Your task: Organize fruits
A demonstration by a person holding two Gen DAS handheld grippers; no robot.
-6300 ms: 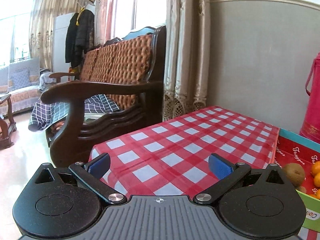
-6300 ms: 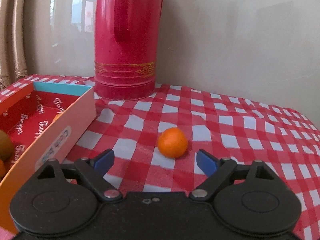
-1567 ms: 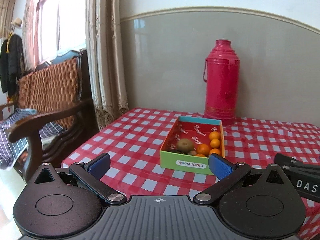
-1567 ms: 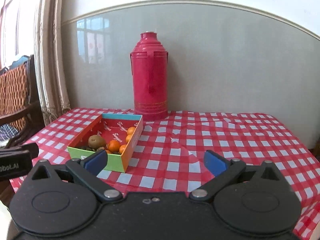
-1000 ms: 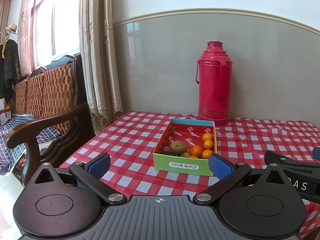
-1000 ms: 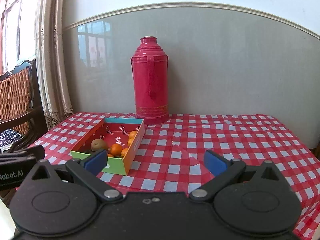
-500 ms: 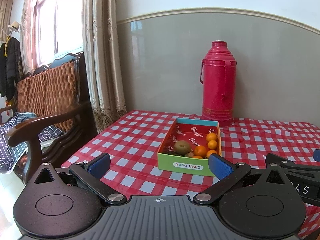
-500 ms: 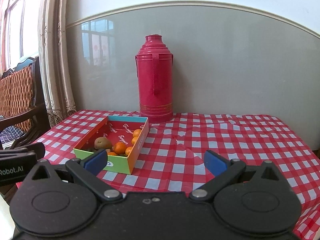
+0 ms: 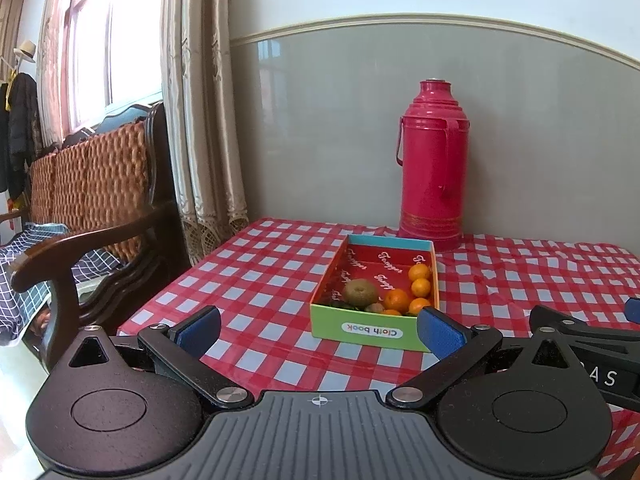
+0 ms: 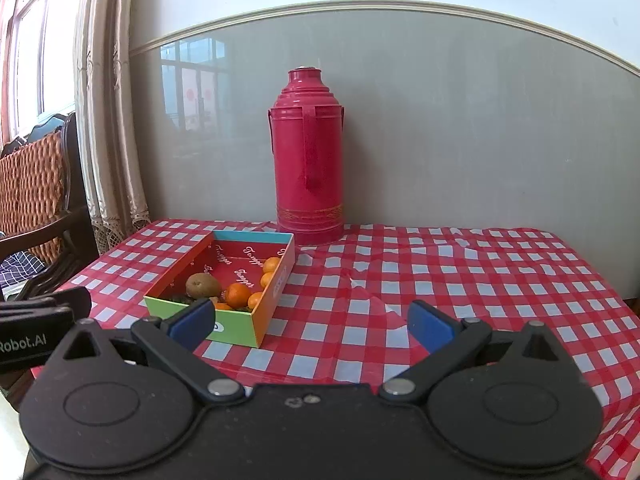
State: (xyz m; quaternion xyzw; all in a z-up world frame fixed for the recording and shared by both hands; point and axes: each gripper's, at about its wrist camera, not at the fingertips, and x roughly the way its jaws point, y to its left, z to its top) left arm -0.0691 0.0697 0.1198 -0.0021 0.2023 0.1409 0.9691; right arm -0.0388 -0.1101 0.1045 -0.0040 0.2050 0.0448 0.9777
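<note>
Both grippers hang back off the near edge of the table, well apart from the fruit: the left gripper [image 9: 318, 330] has its blue pads spread wide with nothing between them, and the right gripper [image 10: 310, 322] is just as released and empty. Over on the red checked tablecloth [image 10: 460, 280] sits the cardboard box [image 9: 374, 330], out at about twelve o'clock from the left gripper and around eleven o'clock from the right one. Inside it the fruit is gathered at the near end: a brown kiwi [image 9: 360, 292] on the left side, and the small oranges [image 9: 419, 287] lined along the right wall, with one larger orange [image 10: 238, 294] beside the kiwi. Something dark and leafy lies under them, too small to make out. The pink thermos [image 10: 307, 156] stands upright behind the box, at twelve o'clock near the wall. Scanning the cloth in both views, I see no loose fruit anywhere on it, so my read is that the sorting looks done or nearly so. If anything is left, it would be fruit out of these views, or a tidier arrangement in the box.
</note>
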